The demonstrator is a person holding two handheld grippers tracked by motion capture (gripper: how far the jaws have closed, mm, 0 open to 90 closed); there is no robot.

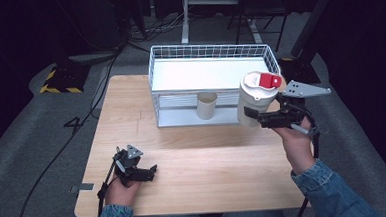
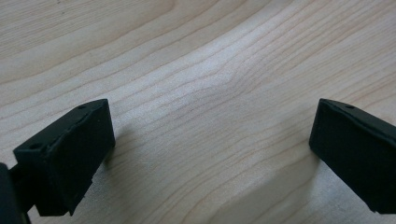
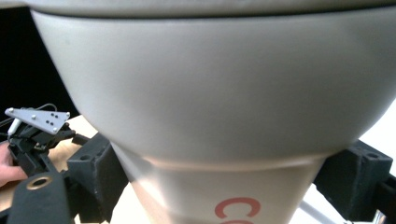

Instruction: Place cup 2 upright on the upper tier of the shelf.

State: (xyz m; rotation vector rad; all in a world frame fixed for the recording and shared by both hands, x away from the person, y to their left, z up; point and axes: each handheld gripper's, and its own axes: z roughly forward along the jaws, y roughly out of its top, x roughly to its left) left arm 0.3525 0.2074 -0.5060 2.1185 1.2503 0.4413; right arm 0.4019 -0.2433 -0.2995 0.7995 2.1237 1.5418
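Note:
A white tumbler (image 1: 256,97) with a red flip lid (image 1: 269,80) hangs in the air at the right front corner of the wire basket (image 1: 164,54). My right gripper (image 1: 254,115) is shut on its lower body, one black jaw on each side. In the right gripper view the tumbler (image 3: 219,93) looms close, red lettering low on its wall, clamped by the gripper (image 3: 224,191). My left gripper (image 1: 151,172) rests on the wooden table (image 1: 208,157) near the front left. In the left gripper view its jaws stand wide apart, open (image 2: 210,154), over bare wood.
The white wire basket stands at the table's far edge. A small beige cup (image 1: 207,105) shows at its front wall; whether it is inside I cannot tell. Dark floor, cables and a striped block (image 1: 62,80) lie beyond the table.

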